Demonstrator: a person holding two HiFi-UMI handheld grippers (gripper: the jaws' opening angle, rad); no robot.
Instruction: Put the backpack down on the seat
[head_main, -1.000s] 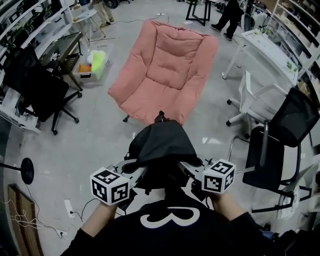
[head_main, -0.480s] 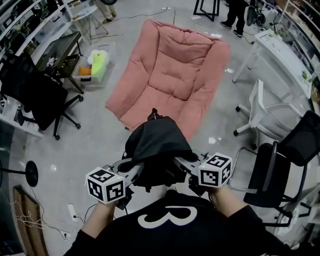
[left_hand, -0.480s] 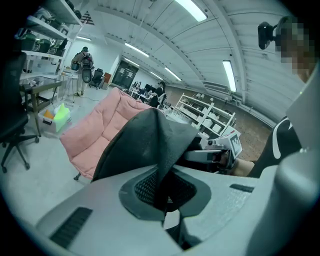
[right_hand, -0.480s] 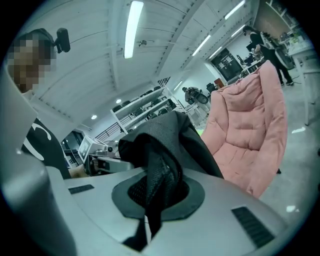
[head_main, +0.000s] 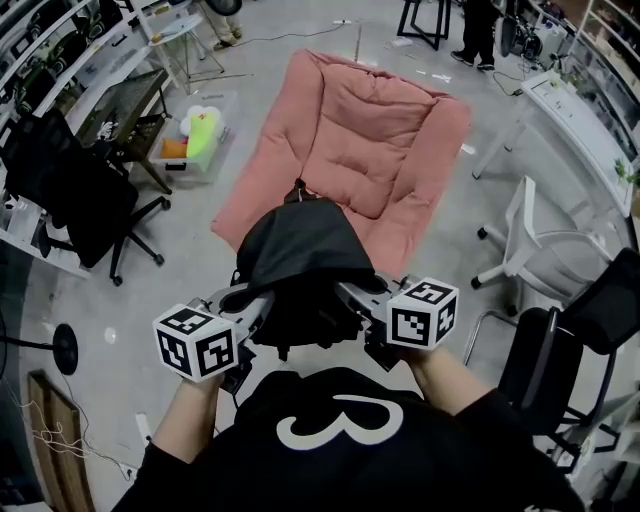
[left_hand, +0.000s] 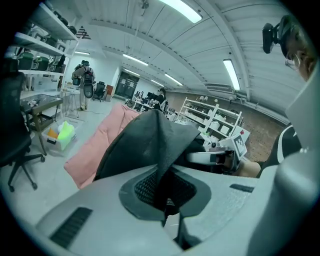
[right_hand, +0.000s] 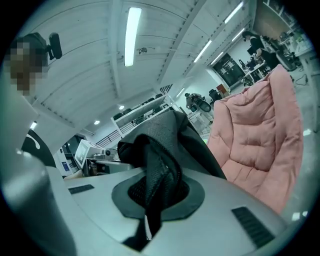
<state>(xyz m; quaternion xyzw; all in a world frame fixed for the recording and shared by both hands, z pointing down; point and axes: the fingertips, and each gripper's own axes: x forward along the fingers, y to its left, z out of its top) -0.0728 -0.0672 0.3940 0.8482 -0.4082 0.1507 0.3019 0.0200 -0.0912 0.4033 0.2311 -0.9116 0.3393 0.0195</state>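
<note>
A black backpack (head_main: 300, 262) hangs in the air between my two grippers, just before the front edge of a pink cushioned chair (head_main: 345, 150). My left gripper (head_main: 248, 297) is shut on black mesh fabric of the backpack (left_hand: 157, 145) at its left side. My right gripper (head_main: 352, 293) is shut on a black mesh strap of the backpack (right_hand: 157, 165) at its right side. In the right gripper view the pink chair (right_hand: 260, 140) fills the right half. The left gripper view shows the chair (left_hand: 100, 145) behind the bag.
A black office chair (head_main: 70, 180) stands at the left. A box with green and orange things (head_main: 195, 135) sits on the floor by the pink chair. A white chair (head_main: 545, 250) and a black chair (head_main: 565, 340) stand at the right. A person (head_main: 480, 25) stands far back.
The pink chair has come nearer. Both grippers with the backpack have moved forward, and the bag's top now overlaps the seat's front edge in the head view.
</note>
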